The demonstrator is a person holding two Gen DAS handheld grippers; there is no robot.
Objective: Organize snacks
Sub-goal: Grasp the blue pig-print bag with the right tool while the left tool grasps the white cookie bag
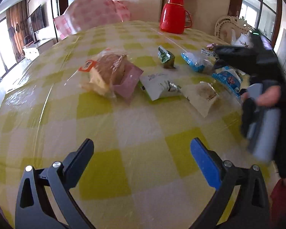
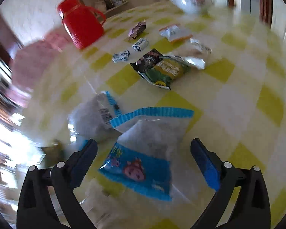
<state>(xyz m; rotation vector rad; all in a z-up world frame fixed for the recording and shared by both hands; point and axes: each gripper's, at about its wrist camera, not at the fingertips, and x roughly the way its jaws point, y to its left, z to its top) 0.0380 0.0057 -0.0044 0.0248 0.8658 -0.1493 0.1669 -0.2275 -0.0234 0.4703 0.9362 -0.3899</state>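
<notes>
I see the blue-and-clear snack bag [image 2: 143, 152] lying on the worktop [image 2: 238, 95] right ahead of my right hand-held gripper [image 2: 144, 148], between its widely spread fingers; neither pad presses on it. A second blue-edged bag [image 2: 97, 118] lies just beyond it to the left, the two overlapping. Farther ahead sits a green and black snack packet [image 2: 160, 69], then two small blue-and-white sweets [image 2: 130, 50], with a red flask [image 2: 80, 22] at the far left.

My left hand-held gripper [image 1: 142, 148] is spread too, with only bare checked worktop [image 1: 124, 124] between its fingers. Well ahead of it lies a bagged bread roll [image 1: 108, 72] on a pink packet [image 1: 127, 84]; to the right of those are a white packet [image 1: 158, 86] and a small green packet [image 1: 165, 56]. At far right, a gloved hand [image 1: 272, 99] holds the other device, blurred.
</notes>
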